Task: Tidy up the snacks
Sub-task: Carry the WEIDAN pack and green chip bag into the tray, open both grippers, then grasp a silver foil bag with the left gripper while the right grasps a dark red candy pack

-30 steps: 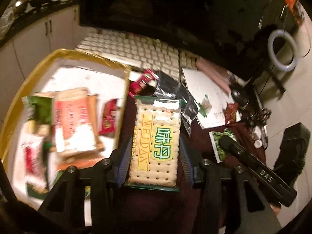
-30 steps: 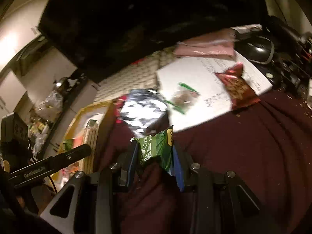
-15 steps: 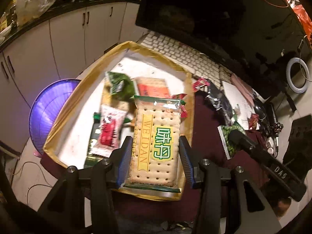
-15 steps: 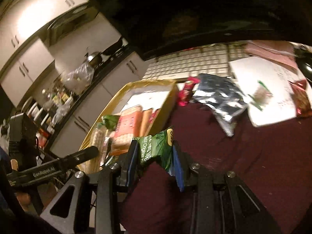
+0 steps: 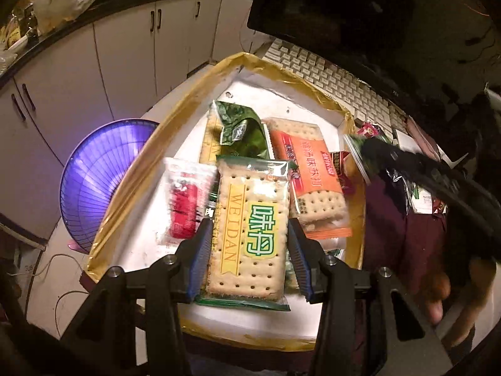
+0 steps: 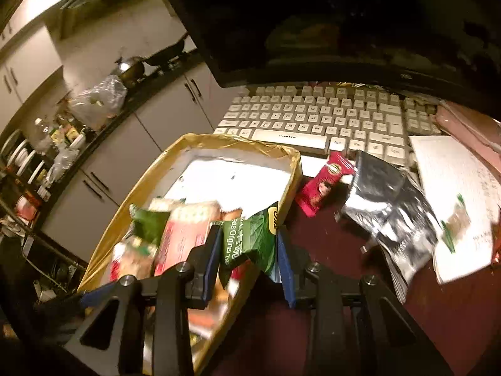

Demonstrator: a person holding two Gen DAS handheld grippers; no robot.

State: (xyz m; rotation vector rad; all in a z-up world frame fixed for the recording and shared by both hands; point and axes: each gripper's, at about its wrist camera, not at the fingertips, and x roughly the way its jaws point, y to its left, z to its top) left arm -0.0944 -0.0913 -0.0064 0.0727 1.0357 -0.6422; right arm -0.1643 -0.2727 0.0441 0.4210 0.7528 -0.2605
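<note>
My left gripper [image 5: 249, 244] is shut on a WEIDAN cracker pack [image 5: 250, 228] and holds it over the gold-rimmed white box [image 5: 131, 206]. The box holds an orange cracker pack [image 5: 310, 172], a green packet [image 5: 241, 128] and a red-and-white packet [image 5: 183, 206]. My right gripper [image 6: 247, 250] is shut on a green snack packet [image 6: 250, 241] above the box's right wall [image 6: 289, 185]. The right gripper also shows in the left wrist view [image 5: 422, 175], at the box's right side.
A white keyboard [image 6: 313, 119] lies behind the box under a dark monitor [image 6: 313, 25]. On the maroon cloth [image 6: 438, 313] lie a red packet [image 6: 325, 185], a silver bag [image 6: 394, 206] and white paper [image 6: 454, 194]. A purple basket [image 5: 100, 181] stands below the table's left edge.
Both grippers have swung left from the maroon cloth to the box, each still holding its packet. The left one now hangs over the box's middle, the right one over its right wall.
</note>
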